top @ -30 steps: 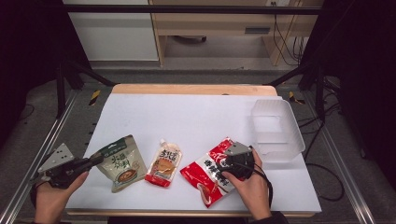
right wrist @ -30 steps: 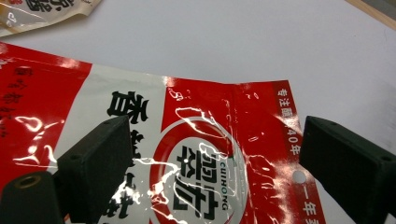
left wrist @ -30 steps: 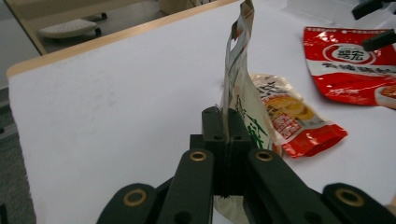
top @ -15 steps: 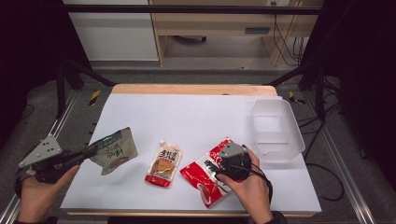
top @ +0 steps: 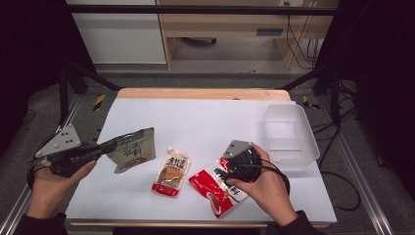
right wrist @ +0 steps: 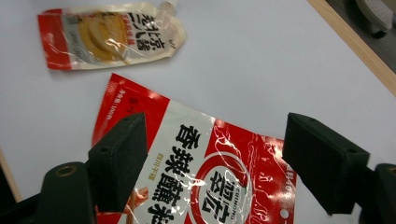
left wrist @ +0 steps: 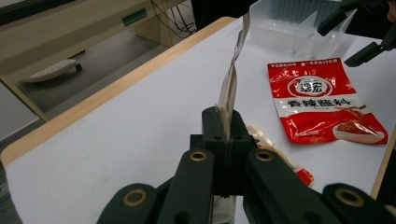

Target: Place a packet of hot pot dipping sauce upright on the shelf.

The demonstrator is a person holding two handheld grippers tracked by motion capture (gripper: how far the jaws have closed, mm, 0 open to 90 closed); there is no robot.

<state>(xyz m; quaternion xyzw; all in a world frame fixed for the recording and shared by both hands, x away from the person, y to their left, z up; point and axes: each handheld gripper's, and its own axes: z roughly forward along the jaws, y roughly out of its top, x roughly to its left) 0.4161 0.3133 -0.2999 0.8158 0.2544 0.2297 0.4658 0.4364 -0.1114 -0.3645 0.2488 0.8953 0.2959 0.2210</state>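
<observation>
My left gripper (top: 116,143) is shut on the edge of a green and white pouch (top: 133,149), which hangs lifted above the white table (top: 205,122) at the left. In the left gripper view the pouch (left wrist: 229,88) stands edge-on, pinched between the two jaws (left wrist: 223,125). A red and white sauce packet (top: 218,185) lies flat near the front edge. My right gripper (top: 226,172) hovers just over it, open. In the right gripper view its jaws straddle the red packet (right wrist: 205,172) without touching it. A cream spouted pouch (top: 171,171) lies between the two.
A clear plastic bin (top: 289,134) stands at the right edge of the table. A wooden strip (top: 200,93) runs along the far edge. Black frame bars and cables surround the table.
My left gripper has lifted the green pouch off the table and drawn it back to the left. The right gripper has stayed over the red packet.
</observation>
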